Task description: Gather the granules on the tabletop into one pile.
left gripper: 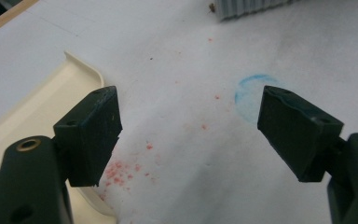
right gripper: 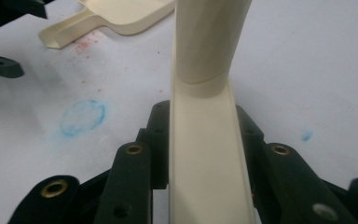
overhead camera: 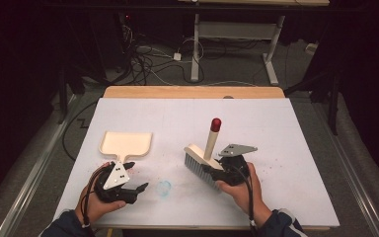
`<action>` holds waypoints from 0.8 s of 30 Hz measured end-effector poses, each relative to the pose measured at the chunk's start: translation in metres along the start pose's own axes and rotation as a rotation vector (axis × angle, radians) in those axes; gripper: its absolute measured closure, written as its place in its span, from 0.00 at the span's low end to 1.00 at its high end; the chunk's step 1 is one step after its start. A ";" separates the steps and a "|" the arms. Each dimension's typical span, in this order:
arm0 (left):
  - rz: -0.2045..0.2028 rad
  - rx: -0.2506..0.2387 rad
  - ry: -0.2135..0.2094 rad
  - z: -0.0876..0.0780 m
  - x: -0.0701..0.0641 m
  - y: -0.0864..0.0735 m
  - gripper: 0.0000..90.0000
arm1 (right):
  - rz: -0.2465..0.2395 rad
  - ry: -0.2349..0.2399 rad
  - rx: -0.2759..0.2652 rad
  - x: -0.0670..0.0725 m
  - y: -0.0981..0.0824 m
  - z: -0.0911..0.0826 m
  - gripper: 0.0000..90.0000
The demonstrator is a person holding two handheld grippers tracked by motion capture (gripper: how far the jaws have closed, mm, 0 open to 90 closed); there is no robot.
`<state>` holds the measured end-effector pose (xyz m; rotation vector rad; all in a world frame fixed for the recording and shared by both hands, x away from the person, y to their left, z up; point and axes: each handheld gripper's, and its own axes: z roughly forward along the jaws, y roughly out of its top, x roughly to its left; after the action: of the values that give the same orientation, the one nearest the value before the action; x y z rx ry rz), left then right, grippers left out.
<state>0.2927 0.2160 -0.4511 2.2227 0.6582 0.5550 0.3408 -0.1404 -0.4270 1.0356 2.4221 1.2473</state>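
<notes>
Between our two black jaws the cream brush (right gripper: pixel 205 140) is clamped by its flat back, so our right gripper (overhead camera: pixel 227 170) has closed firmly on it; that grip sets the bristles down on the bench (overhead camera: pixel 286 148) and the red-capped handle pointing up and away, which we judge suits sweeping. Our left gripper (overhead camera: pixel 128 190) hangs with its jaws wide apart and nothing between them, just beside the handle of the cream dustpan (overhead camera: pixel 127 143); we take it that it waits there to steady the pan. That dustpan lies flat on the left half of the bench, its open mouth towards the far edge. Red crumbs (left gripper: pixel 121 172) are scattered by the pan's handle, and a pale blue smudge (overhead camera: pixel 164 187) marks the sheet between the two grippers. A white sheet covers the bench, with a strip of wood showing at the far edge. Beyond it the room is dark, with a grey floor, loose cables and the white legs of another table.
</notes>
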 end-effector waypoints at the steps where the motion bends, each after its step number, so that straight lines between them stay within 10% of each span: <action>1: 0.006 0.004 0.001 0.000 0.000 0.000 0.23 | -0.015 0.005 -0.005 -0.002 0.000 -0.004 0.75; 14: 0.006 0.011 0.012 -0.001 0.001 -0.001 0.24 | -0.306 0.168 -0.050 -0.014 -0.012 -0.053 0.75; 24: 0.020 0.007 0.013 -0.003 -0.003 0.000 0.24 | -0.391 0.286 -0.015 -0.008 -0.035 -0.059 0.75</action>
<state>0.2887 0.2162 -0.4497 2.2363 0.6461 0.5790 0.3008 -0.1963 -0.4191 0.3651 2.6436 1.3379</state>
